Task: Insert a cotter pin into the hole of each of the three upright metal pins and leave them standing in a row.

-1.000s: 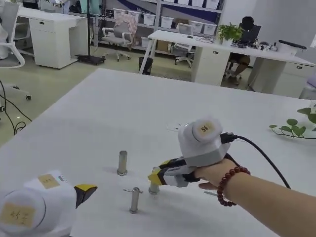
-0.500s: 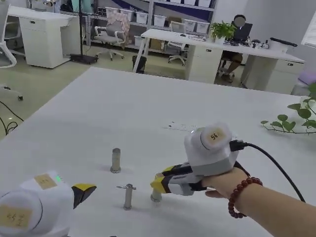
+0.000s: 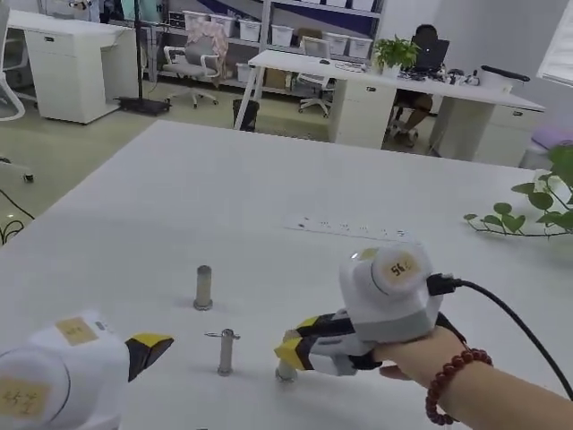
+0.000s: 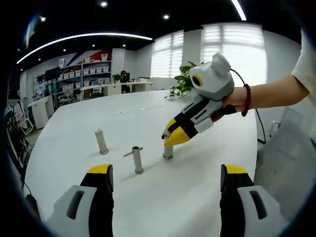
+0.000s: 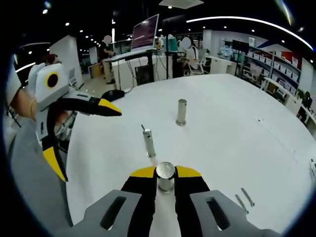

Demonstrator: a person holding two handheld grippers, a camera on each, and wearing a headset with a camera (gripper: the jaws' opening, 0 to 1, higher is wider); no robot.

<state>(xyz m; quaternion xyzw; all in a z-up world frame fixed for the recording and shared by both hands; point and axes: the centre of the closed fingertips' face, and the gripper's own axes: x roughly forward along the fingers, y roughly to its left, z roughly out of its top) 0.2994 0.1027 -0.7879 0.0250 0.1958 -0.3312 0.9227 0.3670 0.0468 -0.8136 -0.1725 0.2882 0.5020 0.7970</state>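
metal pin (image 5: pixel 165 177) clamped between right tool (image 5: pixel 165 174) jaws, upright.

Right tool (image 4: pixel 171 140) on upright pin (image 4: pixel 168 152)

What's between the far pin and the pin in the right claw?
The middle pin, with a cotter pin through its top. It shows clearly in the head view.
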